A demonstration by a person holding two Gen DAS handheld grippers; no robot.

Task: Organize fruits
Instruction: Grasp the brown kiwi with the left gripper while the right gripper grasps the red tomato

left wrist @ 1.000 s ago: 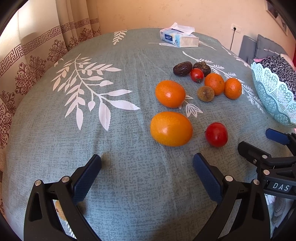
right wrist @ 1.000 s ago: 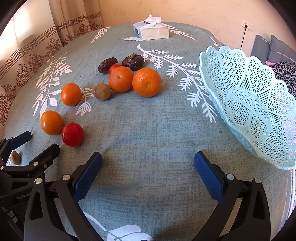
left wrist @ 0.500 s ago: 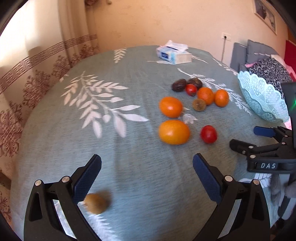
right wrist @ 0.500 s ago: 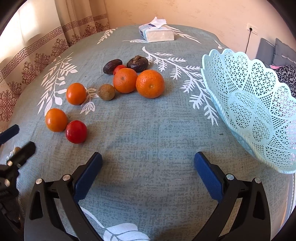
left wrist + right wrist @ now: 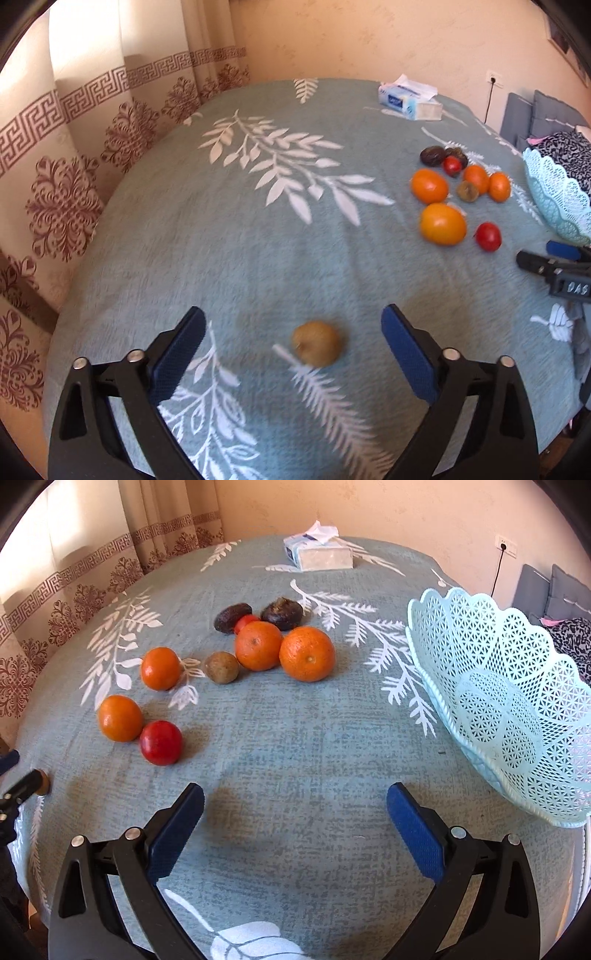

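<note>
On the leaf-patterned tablecloth [image 5: 258,240], the left gripper [image 5: 293,341] tilts downward with a small brown fruit [image 5: 316,343] lying between its blue pads [image 5: 406,350]; the jaws are closing, yet neither pad touches the fruit. A second ago this gripper faced the near orange [image 5: 442,224] and red fruit [image 5: 488,236]; both now sit well off to the right of the brown fruit, and the brown fruit has come into view between the fingers.

The right gripper [image 5: 295,823] angles down over bare cloth, its jaws spread wide and holding nothing, much as it was a second ago. Right of it stands the pale blue lattice basket [image 5: 509,701], tilted and with no fruit inside. Left of the basket lies the cluster: two oranges [image 5: 306,653] touching each other, another small brown fruit [image 5: 221,667] just beside them, two dark fruits [image 5: 282,608] behind with a little red one [image 5: 245,621] between, plus two more oranges [image 5: 160,668] and a red fruit [image 5: 161,743] farther left. A tissue box [image 5: 319,552] sits beyond the cluster.
</note>
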